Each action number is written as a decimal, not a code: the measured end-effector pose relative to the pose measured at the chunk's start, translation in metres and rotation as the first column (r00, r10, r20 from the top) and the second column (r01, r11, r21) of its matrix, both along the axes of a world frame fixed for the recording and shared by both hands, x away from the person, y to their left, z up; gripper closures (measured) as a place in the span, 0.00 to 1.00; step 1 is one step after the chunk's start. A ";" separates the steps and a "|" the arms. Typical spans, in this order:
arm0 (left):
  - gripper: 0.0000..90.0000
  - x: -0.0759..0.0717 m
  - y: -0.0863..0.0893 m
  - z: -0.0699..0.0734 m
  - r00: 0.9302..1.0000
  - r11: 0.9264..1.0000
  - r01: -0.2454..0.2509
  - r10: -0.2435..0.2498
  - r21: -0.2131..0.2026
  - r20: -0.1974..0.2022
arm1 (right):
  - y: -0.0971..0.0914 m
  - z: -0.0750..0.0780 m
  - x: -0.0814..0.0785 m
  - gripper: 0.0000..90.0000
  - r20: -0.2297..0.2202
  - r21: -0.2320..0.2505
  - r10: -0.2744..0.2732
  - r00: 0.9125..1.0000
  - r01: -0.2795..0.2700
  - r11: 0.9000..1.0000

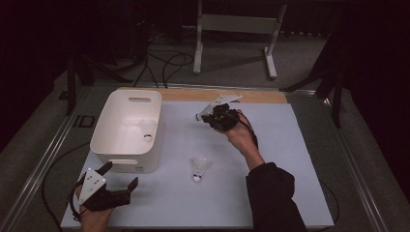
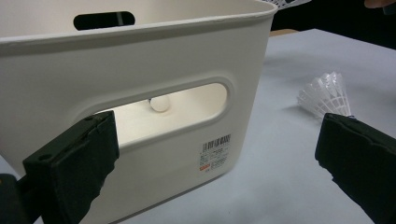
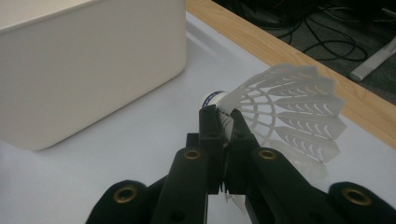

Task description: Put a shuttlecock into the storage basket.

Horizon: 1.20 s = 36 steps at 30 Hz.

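My right gripper (image 3: 225, 122) is shut on the skirt of a white plastic shuttlecock (image 3: 289, 116), whose cork end points toward the white bin. In the high view that gripper (image 1: 211, 115) hangs above the far middle of the mat with the held shuttlecock (image 1: 223, 100) beside it. A second shuttlecock (image 1: 198, 168) stands cork-down on the mat's middle, also visible at the right as shuttlecock (image 2: 327, 95). A third shuttlecock (image 1: 146, 128) lies inside the white bin (image 1: 104, 123). My left gripper (image 1: 118, 181) stands open near the bin's front wall (image 2: 140, 65), with nothing between its jaws.
The pale mat (image 1: 290, 145) lies on a table with a wooden strip (image 1: 193, 94) along its far edge. Beyond the table are cables and a white frame (image 1: 237, 29) on the floor. Metal rails run along both table sides.
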<state>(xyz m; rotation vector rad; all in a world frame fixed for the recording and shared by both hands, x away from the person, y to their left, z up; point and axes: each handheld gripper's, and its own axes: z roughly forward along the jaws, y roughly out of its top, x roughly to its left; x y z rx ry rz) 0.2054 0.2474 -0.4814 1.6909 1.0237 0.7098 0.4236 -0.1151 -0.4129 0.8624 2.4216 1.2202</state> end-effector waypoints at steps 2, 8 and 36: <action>0.00 0.000 0.000 0.000 1.000 1.000 0.000 0.000 0.000 0.000 | 0.001 0.001 -0.001 0.98 0.002 -0.003 -0.001 1.000 0.001 1.000; 0.00 0.000 0.000 0.000 1.000 1.000 0.000 0.000 -0.001 0.001 | 0.003 0.004 -0.002 0.98 0.005 -0.003 0.004 1.000 -0.004 1.000; 0.00 0.000 0.000 0.000 1.000 1.000 -0.001 0.001 -0.004 0.002 | 0.006 0.014 -0.004 0.98 0.026 -0.002 0.009 1.000 -0.009 1.000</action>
